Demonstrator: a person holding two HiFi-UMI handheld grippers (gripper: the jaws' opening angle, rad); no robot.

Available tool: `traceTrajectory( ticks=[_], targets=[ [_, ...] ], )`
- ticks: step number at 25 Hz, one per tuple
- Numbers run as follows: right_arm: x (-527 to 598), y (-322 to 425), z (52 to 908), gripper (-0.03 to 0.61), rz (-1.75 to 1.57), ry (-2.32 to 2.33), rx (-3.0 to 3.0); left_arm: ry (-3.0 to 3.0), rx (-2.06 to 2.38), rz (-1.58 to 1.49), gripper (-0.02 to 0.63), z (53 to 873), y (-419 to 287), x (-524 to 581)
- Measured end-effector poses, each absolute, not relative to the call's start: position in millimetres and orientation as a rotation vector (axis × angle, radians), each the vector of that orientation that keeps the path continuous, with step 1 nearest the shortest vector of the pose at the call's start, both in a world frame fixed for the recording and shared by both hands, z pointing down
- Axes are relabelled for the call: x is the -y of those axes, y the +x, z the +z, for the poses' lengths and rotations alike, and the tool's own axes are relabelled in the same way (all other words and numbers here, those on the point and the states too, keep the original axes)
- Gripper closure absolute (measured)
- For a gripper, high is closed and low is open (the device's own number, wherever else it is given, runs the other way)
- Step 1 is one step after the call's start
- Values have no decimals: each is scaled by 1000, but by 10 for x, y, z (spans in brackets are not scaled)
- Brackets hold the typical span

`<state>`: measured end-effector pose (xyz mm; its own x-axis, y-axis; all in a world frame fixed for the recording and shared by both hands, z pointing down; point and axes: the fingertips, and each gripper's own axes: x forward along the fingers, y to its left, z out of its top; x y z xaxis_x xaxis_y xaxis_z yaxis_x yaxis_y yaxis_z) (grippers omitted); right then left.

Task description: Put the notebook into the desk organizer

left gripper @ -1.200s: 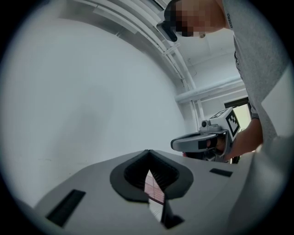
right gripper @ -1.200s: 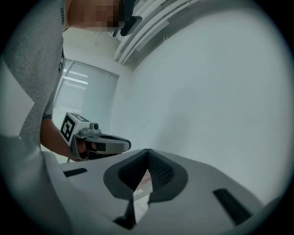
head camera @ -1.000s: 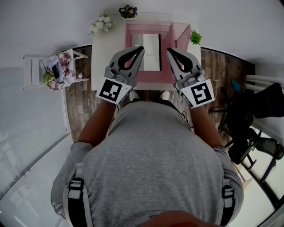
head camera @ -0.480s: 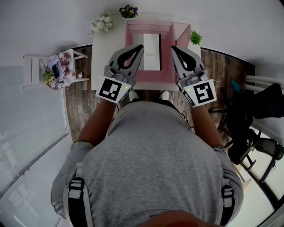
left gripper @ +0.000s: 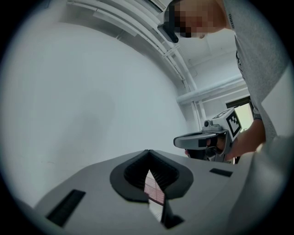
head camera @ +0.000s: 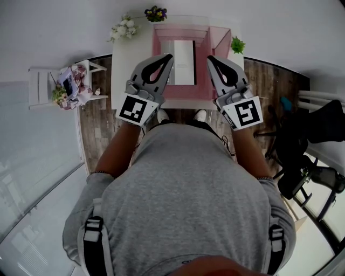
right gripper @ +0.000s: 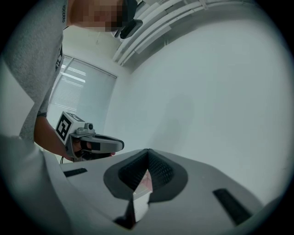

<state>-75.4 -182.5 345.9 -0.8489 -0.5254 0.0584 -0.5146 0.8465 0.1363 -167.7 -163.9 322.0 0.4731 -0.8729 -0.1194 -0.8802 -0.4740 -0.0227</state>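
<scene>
A white notebook (head camera: 182, 62) lies flat on the pink desk organizer (head camera: 160, 39), which stands on the white table (head camera: 128, 56) far below. My left gripper (head camera: 168, 56) hovers over the notebook's left edge, shut and empty. Over the right side of the organizer, my right gripper (head camera: 211, 58) is likewise shut with nothing in it. In the left gripper view the jaws (left gripper: 148, 151) meet at the tip against a blank wall, and the right gripper (left gripper: 202, 140) shows beside them. The right gripper view shows its own closed jaws (right gripper: 148, 150) and the left gripper (right gripper: 94, 143).
White flowers (head camera: 123, 27), purple flowers (head camera: 155, 13) and a small green plant (head camera: 237, 45) stand at the table's back edge. A white side shelf with clutter (head camera: 67, 86) is at the left. A black chair (head camera: 302, 140) stands at the right on the wooden floor.
The right gripper has shifted slightly to the right and forward. The left gripper has hardly moved. Both stay shut.
</scene>
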Motion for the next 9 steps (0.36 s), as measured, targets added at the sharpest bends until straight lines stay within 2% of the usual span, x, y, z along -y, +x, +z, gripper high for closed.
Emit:
traceTrajectory(
  ticks=[9],
  targets=[
    [1826, -744, 3442, 572, -169, 830, 2935, -2632, -1574, 69, 595, 3304, -1719, 1630]
  ],
)
